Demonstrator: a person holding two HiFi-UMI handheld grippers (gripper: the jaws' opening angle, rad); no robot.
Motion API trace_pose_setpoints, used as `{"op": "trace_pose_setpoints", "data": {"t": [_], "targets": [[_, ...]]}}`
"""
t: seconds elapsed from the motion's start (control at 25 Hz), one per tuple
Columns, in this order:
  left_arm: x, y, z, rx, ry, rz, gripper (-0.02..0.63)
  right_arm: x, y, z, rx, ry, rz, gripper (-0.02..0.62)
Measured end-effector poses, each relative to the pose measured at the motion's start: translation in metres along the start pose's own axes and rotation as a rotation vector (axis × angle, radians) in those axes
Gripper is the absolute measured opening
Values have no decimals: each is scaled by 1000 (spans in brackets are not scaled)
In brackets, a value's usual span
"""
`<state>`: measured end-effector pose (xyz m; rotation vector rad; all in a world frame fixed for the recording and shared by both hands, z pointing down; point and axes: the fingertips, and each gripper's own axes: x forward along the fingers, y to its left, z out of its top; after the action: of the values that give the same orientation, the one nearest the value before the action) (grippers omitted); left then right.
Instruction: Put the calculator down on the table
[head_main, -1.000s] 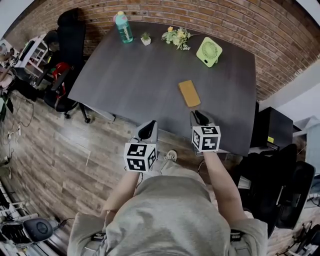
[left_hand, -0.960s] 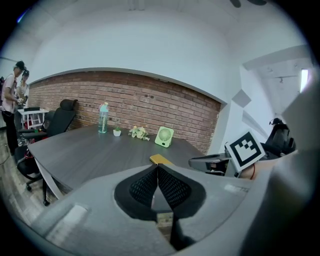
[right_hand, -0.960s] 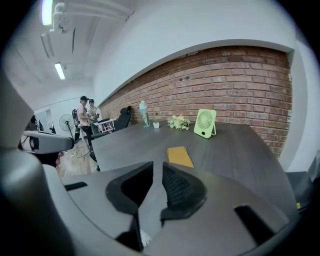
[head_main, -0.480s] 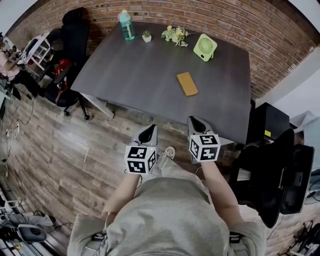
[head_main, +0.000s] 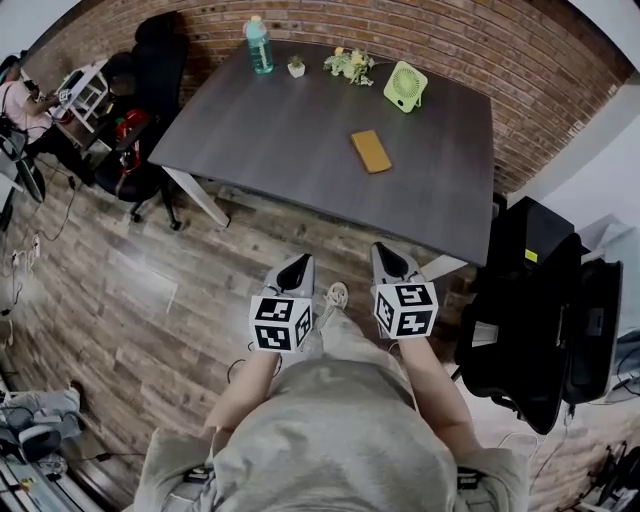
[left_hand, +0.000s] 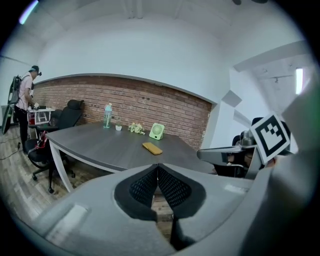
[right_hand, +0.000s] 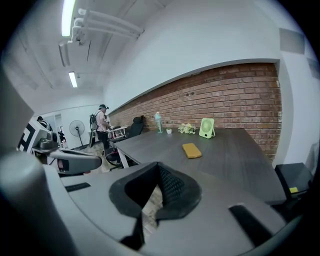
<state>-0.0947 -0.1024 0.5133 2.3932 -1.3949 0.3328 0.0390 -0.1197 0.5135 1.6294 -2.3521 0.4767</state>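
The calculator (head_main: 371, 151), a flat yellow-orange slab, lies on the dark grey table (head_main: 280, 130), right of its middle. It also shows in the left gripper view, calculator (left_hand: 152, 148), and in the right gripper view, calculator (right_hand: 191, 150). Both grippers hang over the wooden floor, well short of the table's near edge. My left gripper (head_main: 296, 262) is shut and holds nothing; its pads meet at the tip (left_hand: 157, 167). My right gripper (head_main: 385, 252) is shut too, with nothing between its pads (right_hand: 159, 169).
Along the table's far edge by the brick wall stand a teal bottle (head_main: 258, 45), a small potted plant (head_main: 296, 66), a bunch of flowers (head_main: 350, 63) and a green fan (head_main: 404, 86). Black office chairs (head_main: 140, 110) stand left, a black chair (head_main: 540, 300) right. A person (left_hand: 24, 100) stands far left.
Both grippers have drawn back from the table's near edge and now hang over the floor. The calculator has stayed where it lay on the table.
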Motion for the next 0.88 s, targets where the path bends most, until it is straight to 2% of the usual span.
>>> {"op": "trace_pose_setpoints", "data": {"t": [0.44, 0.88], "targets": [[-56, -23, -25, -9, -6, 11, 18, -61, 28, -24, -4, -23, 4, 3], [-77, -37, -37, -10, -13, 0, 18, -88, 46, -36, -10, -38, 26, 3]]}}
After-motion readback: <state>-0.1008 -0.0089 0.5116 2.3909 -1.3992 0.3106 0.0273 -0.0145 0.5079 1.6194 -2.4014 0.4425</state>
